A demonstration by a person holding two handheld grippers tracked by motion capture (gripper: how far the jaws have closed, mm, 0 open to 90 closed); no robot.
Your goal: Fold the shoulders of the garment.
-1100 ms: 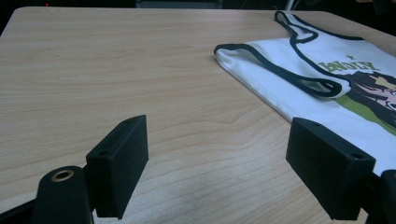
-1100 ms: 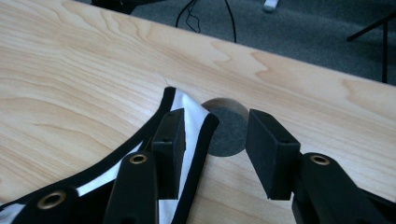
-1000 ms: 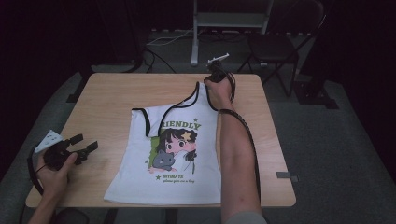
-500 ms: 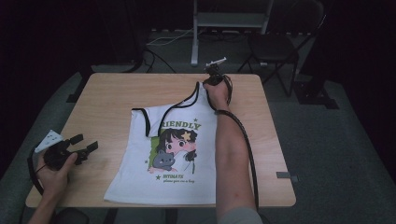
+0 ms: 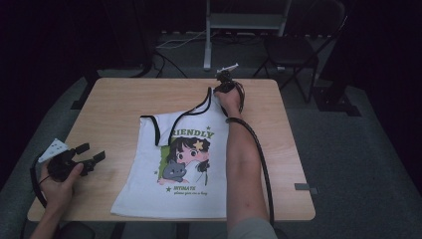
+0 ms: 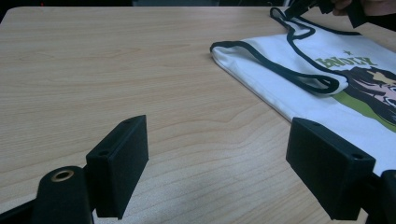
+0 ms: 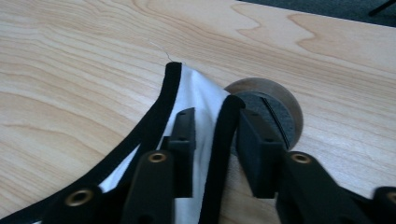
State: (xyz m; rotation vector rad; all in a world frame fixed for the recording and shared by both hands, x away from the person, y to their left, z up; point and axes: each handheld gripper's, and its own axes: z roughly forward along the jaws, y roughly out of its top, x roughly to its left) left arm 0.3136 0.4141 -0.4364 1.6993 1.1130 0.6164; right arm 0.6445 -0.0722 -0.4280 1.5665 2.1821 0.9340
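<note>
A: What does the high view give you?

B: A white sleeveless shirt with black trim and a cartoon girl print lies flat on the light wooden surface, hem toward the person, straps toward the far edge. The right hand-held gripper sits at the far end of one shoulder strap, the forearm stretched across the shirt's right side. The left hand-held gripper is held low near the surface's left front corner, well apart from the shirt, its jaws spread.

A: And the left gripper view?

B: Its two black jaws stand wide apart with bare wood between them and nothing held. The shirt lies ahead to the right, one black-trimmed strap folded back onto the white cloth. The other hand's gripper is just in view at the top right, at the far strap.

A: The right gripper view?

B: There the jaws are closed in on the shirt's strap: white cloth with black binding runs between them, pinched near the strap's tip. Just beyond the right jaw a round wooden-rimmed grommet with a dark slotted insert is set into the surface.
</note>
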